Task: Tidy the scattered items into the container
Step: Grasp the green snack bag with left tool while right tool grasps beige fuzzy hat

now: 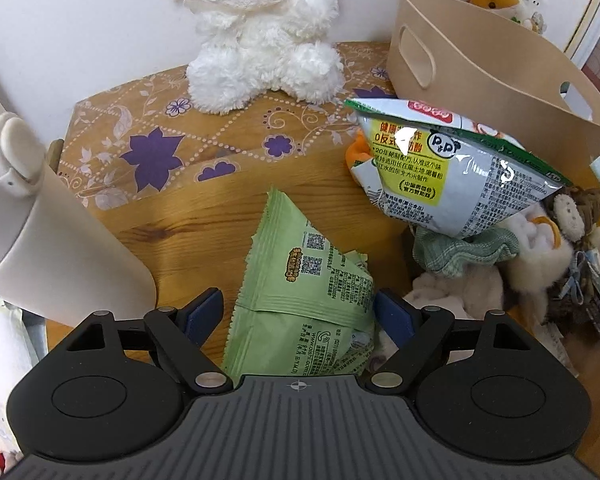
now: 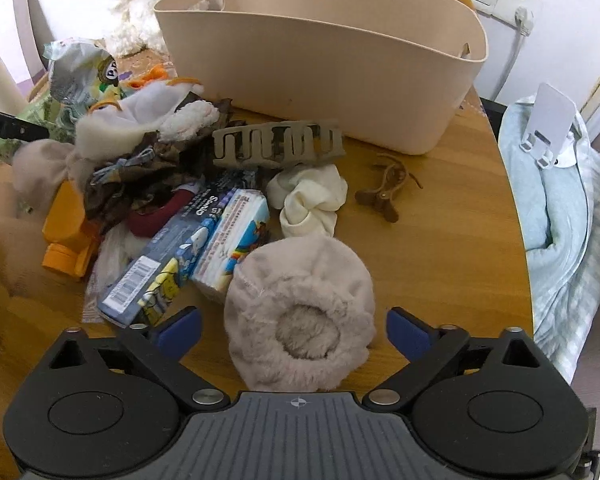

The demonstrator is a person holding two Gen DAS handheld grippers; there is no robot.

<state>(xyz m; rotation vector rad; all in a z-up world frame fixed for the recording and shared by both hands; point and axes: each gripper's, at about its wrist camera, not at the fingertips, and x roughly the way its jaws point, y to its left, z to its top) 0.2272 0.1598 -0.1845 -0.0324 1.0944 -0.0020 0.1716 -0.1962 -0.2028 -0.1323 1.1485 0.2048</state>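
A green snack packet (image 1: 300,276) lies on the wooden table between the fingers of my left gripper (image 1: 299,314), which is open; the left pad stands a little clear of it. In the right wrist view a fluffy pale pink round pouch (image 2: 300,312) sits between the fingers of my right gripper (image 2: 295,330), open with a gap on each side. The beige tub (image 2: 320,80) stands at the back of the table, and shows at the upper right (image 1: 480,76) in the left wrist view. A silver and green snack bag (image 1: 452,168) leans on the pile beside it.
The pile holds a grey hair claw (image 2: 278,144), a cream scrunchie (image 2: 308,200), a blue carton (image 2: 172,256), an orange bottle (image 2: 66,236) and a small plush bear (image 1: 568,216). A white plush toy (image 1: 260,60) and a white flask (image 1: 40,232) stand left. Bedding (image 2: 560,220) lies beyond the table's right edge.
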